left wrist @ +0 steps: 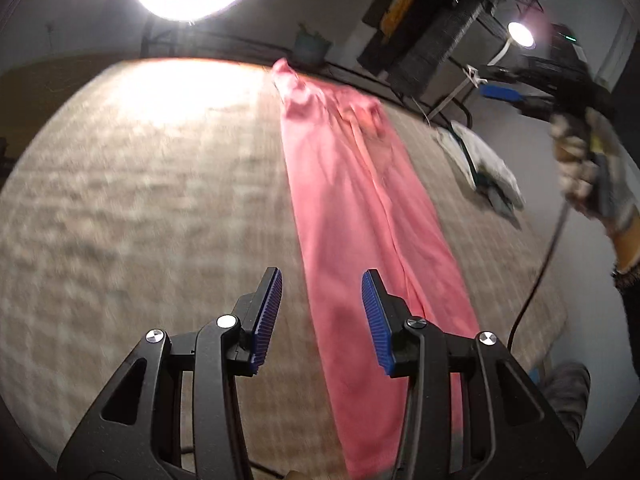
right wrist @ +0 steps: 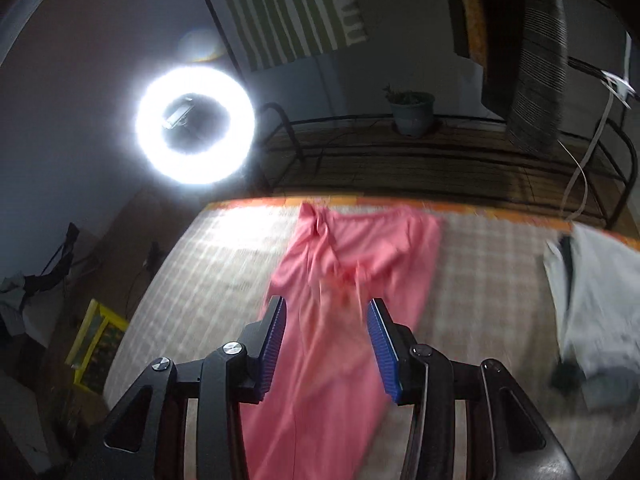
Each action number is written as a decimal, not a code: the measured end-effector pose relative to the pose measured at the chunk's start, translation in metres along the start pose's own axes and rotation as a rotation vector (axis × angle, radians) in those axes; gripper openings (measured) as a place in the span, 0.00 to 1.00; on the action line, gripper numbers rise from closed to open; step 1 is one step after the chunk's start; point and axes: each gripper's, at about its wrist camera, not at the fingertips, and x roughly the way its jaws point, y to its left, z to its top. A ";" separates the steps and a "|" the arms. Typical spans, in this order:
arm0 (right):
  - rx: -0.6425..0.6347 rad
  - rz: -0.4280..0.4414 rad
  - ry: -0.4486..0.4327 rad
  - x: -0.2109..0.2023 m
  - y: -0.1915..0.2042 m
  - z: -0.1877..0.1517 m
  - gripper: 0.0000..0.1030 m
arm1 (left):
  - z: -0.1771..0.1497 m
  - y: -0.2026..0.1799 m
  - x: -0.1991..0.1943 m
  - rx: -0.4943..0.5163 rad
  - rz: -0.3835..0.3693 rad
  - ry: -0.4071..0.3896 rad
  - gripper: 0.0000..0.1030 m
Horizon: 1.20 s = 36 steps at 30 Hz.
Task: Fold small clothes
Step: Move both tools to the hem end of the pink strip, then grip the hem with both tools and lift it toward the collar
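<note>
A checked mat [left wrist: 140,208] carries long pink trousers [left wrist: 360,216], with a white garment [left wrist: 480,160] near them. Left gripper [left wrist: 322,320] and right gripper [right wrist: 326,340] hang released above the trousers, grasping nothing.

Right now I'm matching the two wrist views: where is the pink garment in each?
Left wrist: pink garment runs from upper centre down to the bottom, right of centre.
Right wrist: it fills the centre, running down between the jaws.
Shared landmark: ring light.
</note>
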 end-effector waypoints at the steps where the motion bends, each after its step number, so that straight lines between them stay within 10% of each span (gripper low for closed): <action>1: 0.013 0.001 0.008 -0.014 -0.007 -0.017 0.47 | -0.013 -0.003 0.000 -0.005 -0.004 0.024 0.40; 13: 0.184 0.123 0.314 -0.034 0.010 -0.268 0.49 | -0.086 -0.010 -0.004 -0.184 -0.042 0.192 0.40; 19: 0.155 0.131 0.391 -0.007 0.031 -0.299 0.34 | -0.083 -0.018 0.005 -0.180 -0.052 0.196 0.40; 22: 0.130 0.134 0.399 -0.001 0.037 -0.306 0.13 | -0.082 -0.014 0.012 -0.227 -0.110 0.216 0.03; 24: 0.121 0.149 0.390 0.000 0.037 -0.307 0.02 | -0.081 -0.014 0.015 -0.231 -0.108 0.201 0.02; 31: 0.189 0.180 0.242 -0.055 0.019 -0.302 0.01 | -0.077 -0.023 -0.026 -0.180 -0.104 0.133 0.02; 36: 0.214 0.163 0.291 -0.032 0.013 -0.323 0.00 | -0.093 -0.013 -0.004 -0.207 -0.069 0.186 0.02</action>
